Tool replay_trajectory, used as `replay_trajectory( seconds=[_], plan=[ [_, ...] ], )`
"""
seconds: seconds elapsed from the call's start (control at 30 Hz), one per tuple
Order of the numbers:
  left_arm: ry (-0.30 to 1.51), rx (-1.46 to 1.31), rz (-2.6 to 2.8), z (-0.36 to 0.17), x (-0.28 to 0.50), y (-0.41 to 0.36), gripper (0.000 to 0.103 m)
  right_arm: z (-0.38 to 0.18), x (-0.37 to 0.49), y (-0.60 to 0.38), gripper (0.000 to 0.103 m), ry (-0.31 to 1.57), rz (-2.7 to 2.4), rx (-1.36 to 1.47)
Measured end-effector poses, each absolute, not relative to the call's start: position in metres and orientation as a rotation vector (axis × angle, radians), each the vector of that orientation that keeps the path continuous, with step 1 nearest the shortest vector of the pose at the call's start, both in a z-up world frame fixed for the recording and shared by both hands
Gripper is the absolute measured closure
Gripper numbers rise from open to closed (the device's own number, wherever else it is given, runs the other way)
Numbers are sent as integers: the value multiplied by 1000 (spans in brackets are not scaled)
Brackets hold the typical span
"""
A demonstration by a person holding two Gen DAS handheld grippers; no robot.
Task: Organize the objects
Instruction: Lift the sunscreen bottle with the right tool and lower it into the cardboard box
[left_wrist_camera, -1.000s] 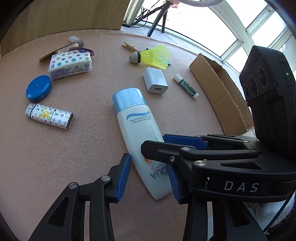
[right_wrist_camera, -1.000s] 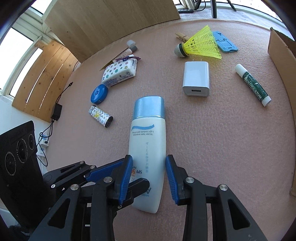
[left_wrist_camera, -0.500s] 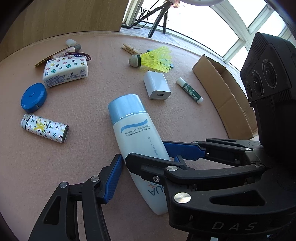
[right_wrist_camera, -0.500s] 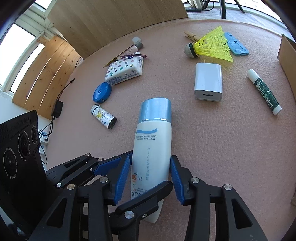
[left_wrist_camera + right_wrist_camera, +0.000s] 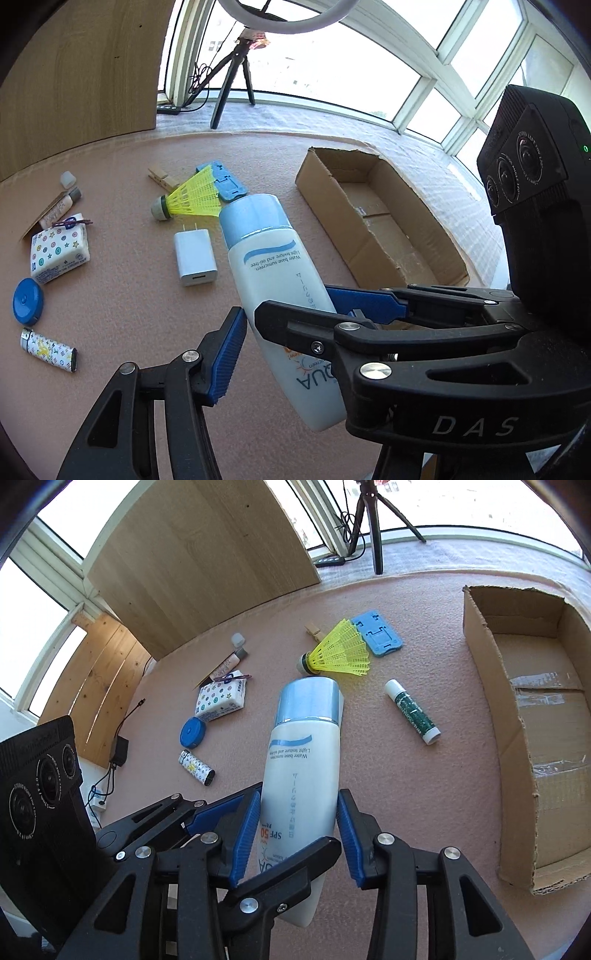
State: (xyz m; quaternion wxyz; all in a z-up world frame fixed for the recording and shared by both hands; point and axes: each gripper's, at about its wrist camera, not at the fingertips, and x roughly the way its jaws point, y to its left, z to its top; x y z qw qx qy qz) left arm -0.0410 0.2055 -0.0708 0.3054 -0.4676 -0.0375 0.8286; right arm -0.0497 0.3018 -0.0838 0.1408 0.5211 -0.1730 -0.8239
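Glossy plastic sunscreen bottle (image 5: 303, 760), matt cardboard box (image 5: 546, 775)

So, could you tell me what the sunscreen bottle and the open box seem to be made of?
Sunscreen bottle: probably smooth, slightly glossy white plastic with a light blue cap, judging by its soft sheen and printed label. Open box: brown corrugated cardboard, matte, with ragged torn edges and clear tape across its floor.

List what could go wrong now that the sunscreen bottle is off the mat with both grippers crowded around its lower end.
1. The right gripper holds the sunscreen bottle only near its bottom end; the heavy capped end may sag or slip out.
2. The left gripper crosses the right one at the same spot, so the fingers could knock together.
3. The cardboard box has a raised wall the bottle might clip.
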Motion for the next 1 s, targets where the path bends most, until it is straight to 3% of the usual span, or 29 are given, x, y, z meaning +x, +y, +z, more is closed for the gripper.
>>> replay_trajectory(
  seconds=[0.53, 1.0],
  plan=[
    [-22, -1097, 2032, -37, -45, 382, 43, -33, -30, 453, 64, -555, -2669, 1465],
    [11, -1214, 2011, -82, -67, 414, 41, -72, -45, 488, 64, -586, -2625, 1563]
  ],
)
